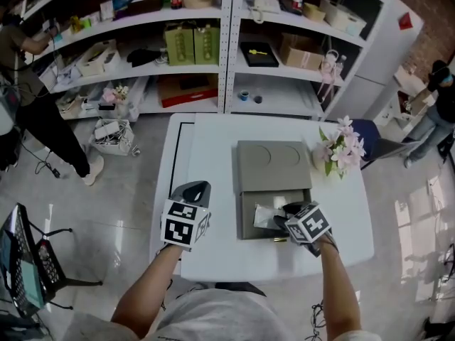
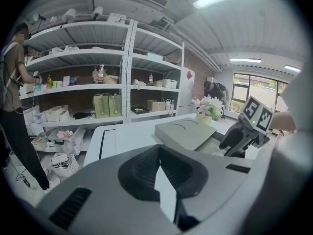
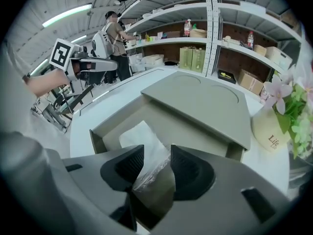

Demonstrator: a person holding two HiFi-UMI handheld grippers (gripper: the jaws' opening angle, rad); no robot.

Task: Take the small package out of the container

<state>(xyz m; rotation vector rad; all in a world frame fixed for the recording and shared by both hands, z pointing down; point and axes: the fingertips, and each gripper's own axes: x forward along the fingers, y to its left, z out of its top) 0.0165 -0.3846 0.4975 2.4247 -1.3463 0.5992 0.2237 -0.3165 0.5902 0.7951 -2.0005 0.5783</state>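
A flat grey-green container [image 1: 274, 163] lies in the middle of the white table [image 1: 213, 141], its lid slid back so the near end is uncovered. Inside that end lies the small package [image 1: 264, 215], white in clear crinkled wrap. My right gripper [image 1: 286, 217] reaches into the uncovered end. In the right gripper view the right gripper [image 3: 157, 166] has its jaws pressed on the wrap of the package [image 3: 142, 138] from both sides. My left gripper [image 1: 196, 189] hangs over the table's left part, apart from the container. The left gripper [image 2: 159, 173] is shut with nothing in it.
A vase of pink flowers [image 1: 340, 150] stands just right of the container. Shelving with boxes and bottles [image 1: 213, 41] runs behind the table. A person [image 1: 28, 98] stands at the far left, and another one [image 1: 437, 98] at the far right.
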